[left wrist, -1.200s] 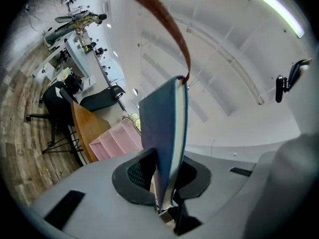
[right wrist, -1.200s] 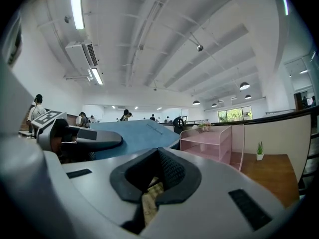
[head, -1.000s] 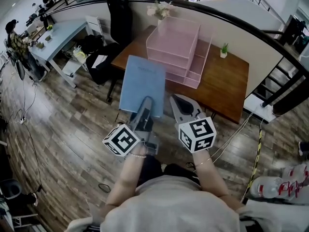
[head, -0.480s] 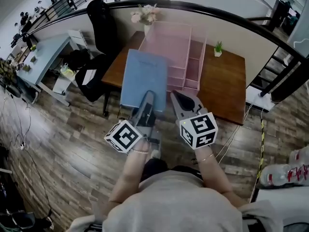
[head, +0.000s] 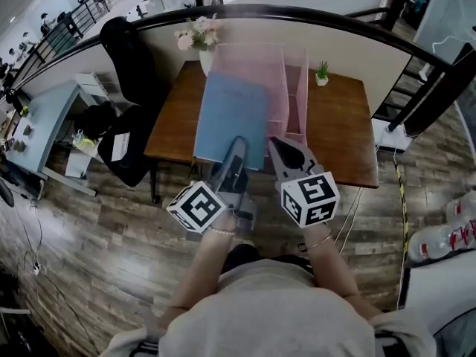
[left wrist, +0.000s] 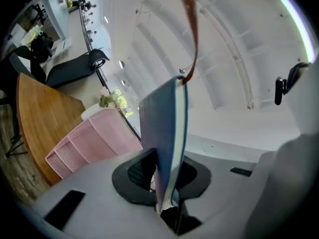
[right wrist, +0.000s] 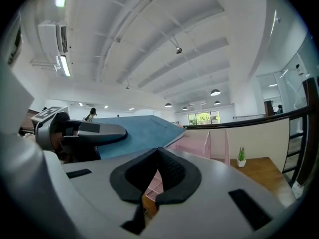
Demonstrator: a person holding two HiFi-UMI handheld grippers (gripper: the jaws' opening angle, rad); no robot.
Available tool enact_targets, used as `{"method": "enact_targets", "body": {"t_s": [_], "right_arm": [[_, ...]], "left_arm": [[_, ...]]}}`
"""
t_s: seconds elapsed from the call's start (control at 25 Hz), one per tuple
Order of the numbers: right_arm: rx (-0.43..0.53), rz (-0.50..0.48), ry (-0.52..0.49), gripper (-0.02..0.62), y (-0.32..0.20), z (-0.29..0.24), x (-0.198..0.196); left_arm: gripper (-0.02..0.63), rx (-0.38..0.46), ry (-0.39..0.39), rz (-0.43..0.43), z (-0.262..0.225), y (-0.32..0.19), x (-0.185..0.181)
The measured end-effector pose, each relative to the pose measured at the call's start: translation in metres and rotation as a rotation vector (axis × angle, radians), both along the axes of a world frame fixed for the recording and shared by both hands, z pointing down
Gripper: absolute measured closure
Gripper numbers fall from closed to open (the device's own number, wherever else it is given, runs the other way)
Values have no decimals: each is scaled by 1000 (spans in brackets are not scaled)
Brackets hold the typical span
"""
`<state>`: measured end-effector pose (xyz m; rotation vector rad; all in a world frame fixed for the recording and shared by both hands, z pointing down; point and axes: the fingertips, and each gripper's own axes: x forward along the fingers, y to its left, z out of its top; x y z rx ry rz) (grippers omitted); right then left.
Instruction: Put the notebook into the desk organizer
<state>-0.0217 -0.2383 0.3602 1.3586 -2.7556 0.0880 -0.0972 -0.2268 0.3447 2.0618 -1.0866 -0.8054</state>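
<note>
while the left gripper (head: pixel 236 149) clamped the near edge of the blue notebook (head: pixel 230 114), its pads pressed on both covers and the book jutted from the jaws above the wooden desk (head: pixel 338 136) — the far end overlapped the front of the pink mesh desk organizer (head: pixel 291 73), touching or not i could not tell. a faint line of print on the cover was too small to read. the right gripper (head: pixel 282 151) hung just beside, jaws together and empty. bold black-and-white square patterns marked the left cube (head: pixel 197 207) and the right cube (head: pixel 310 198).
</note>
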Motion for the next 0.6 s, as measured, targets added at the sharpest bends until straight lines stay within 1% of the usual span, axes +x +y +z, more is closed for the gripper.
{"method": "enact_targets", "body": {"t_s": [0.2, 0.32, 0.44, 0.6], "right_arm": [[-9, 84, 1, 586, -13, 5, 1], [-24, 128, 5, 586, -16, 11, 4], [-32, 154, 9, 586, -18, 14, 2], [-42, 169, 29, 586, -20, 19, -1]], "left_arm": [[536, -24, 12, 65, 8, -20, -5], [537, -21, 25, 113, 11, -26, -2], [535, -33, 34, 139, 15, -30, -2], [537, -44, 25, 169, 20, -33, -2]]}}
